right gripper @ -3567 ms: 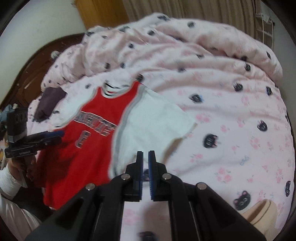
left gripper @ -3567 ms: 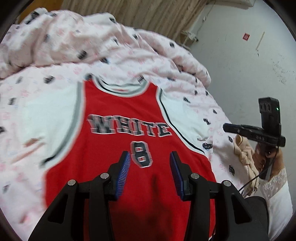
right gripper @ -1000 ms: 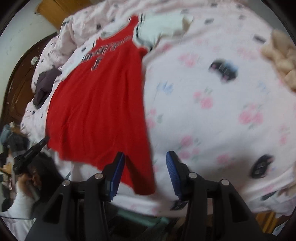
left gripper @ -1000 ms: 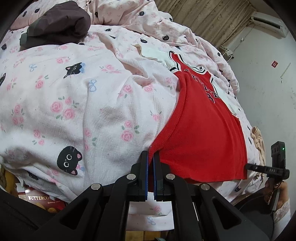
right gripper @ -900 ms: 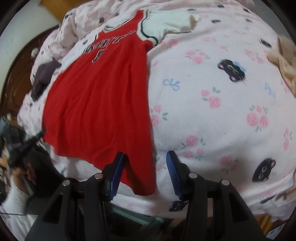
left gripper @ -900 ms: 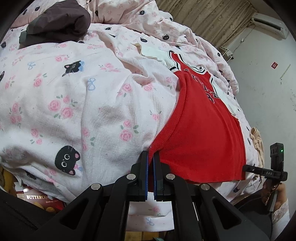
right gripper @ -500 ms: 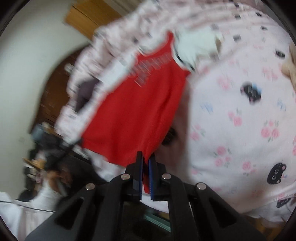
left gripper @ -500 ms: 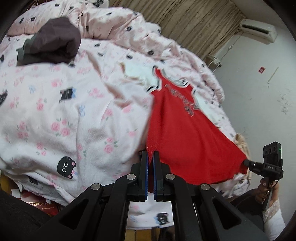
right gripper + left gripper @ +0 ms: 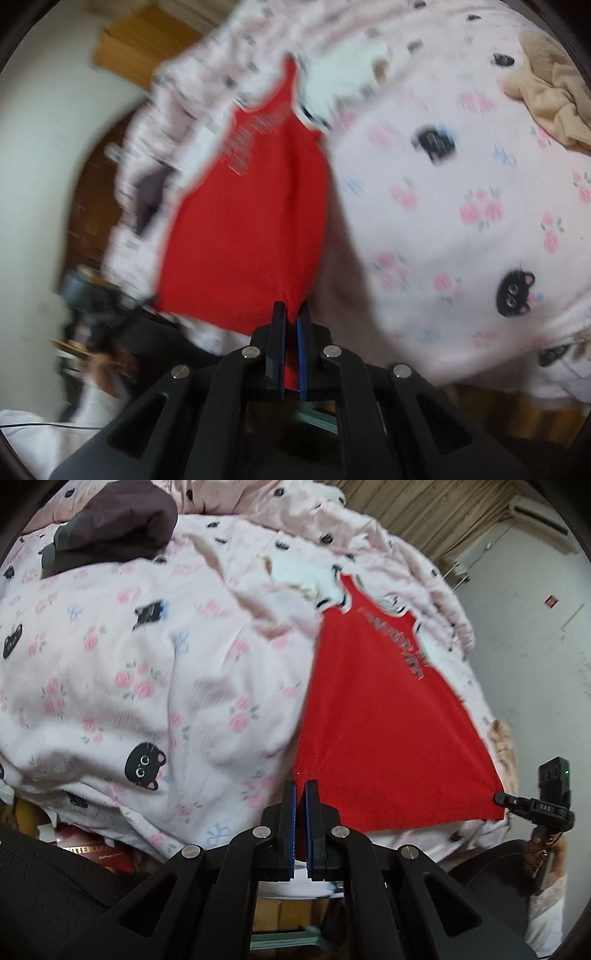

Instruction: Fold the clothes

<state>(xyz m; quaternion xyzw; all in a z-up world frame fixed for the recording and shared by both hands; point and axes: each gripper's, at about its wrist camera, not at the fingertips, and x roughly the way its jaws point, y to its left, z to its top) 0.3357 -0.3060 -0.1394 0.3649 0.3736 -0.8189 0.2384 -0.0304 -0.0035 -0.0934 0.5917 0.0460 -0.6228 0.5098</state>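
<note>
Red basketball jersey (image 9: pixel 384 716) with white sleeves and grey lettering spreads across the right half of the left wrist view, its hem stretched along the near edge of a pink duvet (image 9: pixel 147 657) printed with roses and black cat faces. The left gripper (image 9: pixel 300 786), bottom centre, is pressed together on the jersey's near hem corner. The right gripper (image 9: pixel 291 308) likewise pinches the other hem corner, red cloth showing between its blue pads. A dark purple bundle of cloth (image 9: pixel 114 520) lies upper left; a beige knit garment (image 9: pixel 550 88) sits upper right in the right wrist view.
</note>
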